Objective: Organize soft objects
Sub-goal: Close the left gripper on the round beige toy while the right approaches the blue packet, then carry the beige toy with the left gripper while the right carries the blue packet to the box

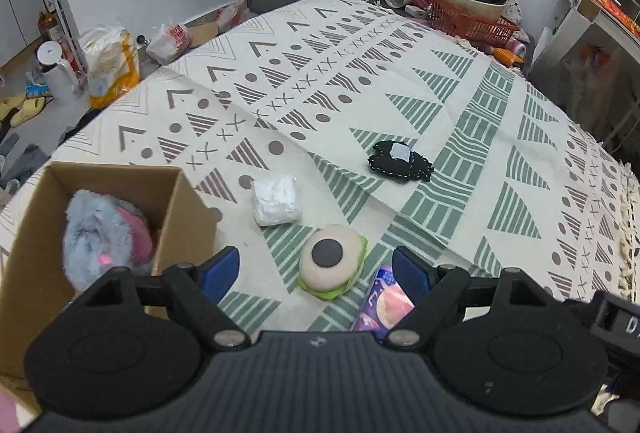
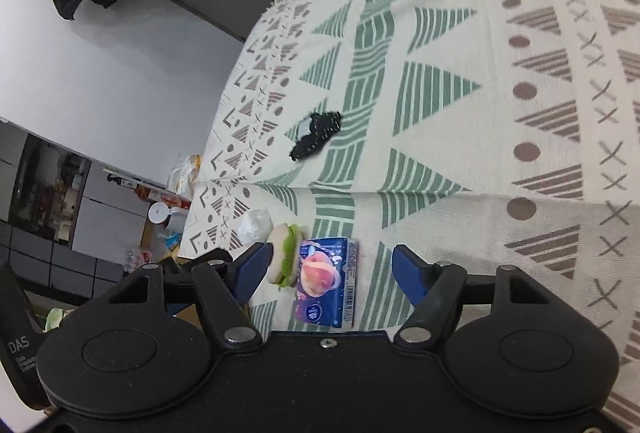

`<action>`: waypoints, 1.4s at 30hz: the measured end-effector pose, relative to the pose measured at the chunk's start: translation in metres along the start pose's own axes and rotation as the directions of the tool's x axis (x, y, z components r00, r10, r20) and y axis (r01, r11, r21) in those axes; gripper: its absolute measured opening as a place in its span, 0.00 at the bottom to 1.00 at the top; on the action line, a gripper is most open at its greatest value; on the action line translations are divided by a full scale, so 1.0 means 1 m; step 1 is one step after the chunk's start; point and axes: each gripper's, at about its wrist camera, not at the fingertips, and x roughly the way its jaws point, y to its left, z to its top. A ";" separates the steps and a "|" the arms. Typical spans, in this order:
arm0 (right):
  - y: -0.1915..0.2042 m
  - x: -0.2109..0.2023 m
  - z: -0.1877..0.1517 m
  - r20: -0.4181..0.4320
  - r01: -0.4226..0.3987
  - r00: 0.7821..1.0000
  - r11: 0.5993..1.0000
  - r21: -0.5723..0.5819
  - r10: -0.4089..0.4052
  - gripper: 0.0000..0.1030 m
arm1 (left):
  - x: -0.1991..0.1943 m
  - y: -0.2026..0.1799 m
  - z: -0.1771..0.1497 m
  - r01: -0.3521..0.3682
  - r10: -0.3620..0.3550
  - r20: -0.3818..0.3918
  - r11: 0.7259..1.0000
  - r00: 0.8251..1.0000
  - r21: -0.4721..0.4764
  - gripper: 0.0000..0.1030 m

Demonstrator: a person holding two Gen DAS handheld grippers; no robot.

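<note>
Four soft things lie loose on the patterned cloth (image 1: 400, 45) in front of me: a burger toy (image 1: 332, 262), a white wrapped bundle (image 1: 277, 200), a black stitched pouch (image 1: 400, 162) and a purple tissue pack (image 2: 326, 281). My left gripper (image 1: 316, 269) hangs over the near edge with its jaws wide and nothing between them; the burger toy sits on the cloth just ahead, in line with the gap. To its left stands a cardboard box (image 1: 180, 217), open at the top, with a grey and pink fluffy toy (image 1: 104, 233) already inside. The white bundle rests a little past the burger toy, near the box's corner, and the black pouch lies farther out on a green stripe, well apart from the rest.

My right gripper (image 2: 330, 269) is also spread wide and empty. The tissue pack lies flat between its blue fingertips (image 2: 408, 273) without touching them, and the burger toy lies right beside the pack. A red basket (image 1: 472, 23) of dishes stands at the far edge.
</note>
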 end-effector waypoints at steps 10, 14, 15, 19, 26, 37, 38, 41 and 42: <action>-0.012 0.039 0.004 -0.089 -0.017 0.996 0.998 0.055 0.022 0.62 | 0.041 0.003 -0.005 0.003 -0.004 -0.064 1.000 0.998 -0.015 0.78; -0.016 0.049 0.004 -0.107 -0.018 0.994 0.998 0.061 0.024 0.61 | 0.054 0.005 -0.006 0.010 -0.013 -0.072 0.999 0.997 -0.030 0.78; -0.016 0.051 0.004 -0.110 -0.022 0.994 0.998 0.061 0.029 0.61 | 0.056 0.005 -0.006 0.007 -0.009 -0.067 1.000 0.998 -0.029 0.78; -0.014 0.057 0.004 -0.113 -0.029 0.993 0.999 0.045 0.034 0.61 | 0.067 0.007 -0.008 0.012 -0.015 -0.067 0.999 0.998 -0.040 0.78; -0.009 0.063 0.004 -0.121 -0.030 0.992 1.000 -0.004 0.029 0.60 | 0.078 0.008 -0.010 0.090 -0.097 -0.097 0.993 0.991 -0.072 0.42; -0.007 0.069 -0.003 -0.157 -0.011 0.988 0.999 -0.040 0.004 0.26 | 0.062 0.012 -0.018 0.066 -0.075 -0.107 0.994 0.991 -0.090 0.35; -0.006 0.068 -0.004 -0.154 -0.008 0.988 0.999 -0.050 0.000 0.24 | 0.060 0.012 -0.019 0.071 -0.081 -0.110 0.993 0.991 -0.092 0.35; -0.001 0.062 -0.007 -0.140 0.007 0.990 0.997 -0.075 -0.018 0.21 | 0.052 0.012 -0.022 0.070 -0.079 -0.105 0.994 0.991 -0.089 0.35; 0.000 0.059 -0.008 -0.134 0.013 0.991 0.997 -0.080 -0.024 0.20 | 0.048 0.012 -0.023 0.065 -0.073 -0.095 0.995 0.993 -0.080 0.35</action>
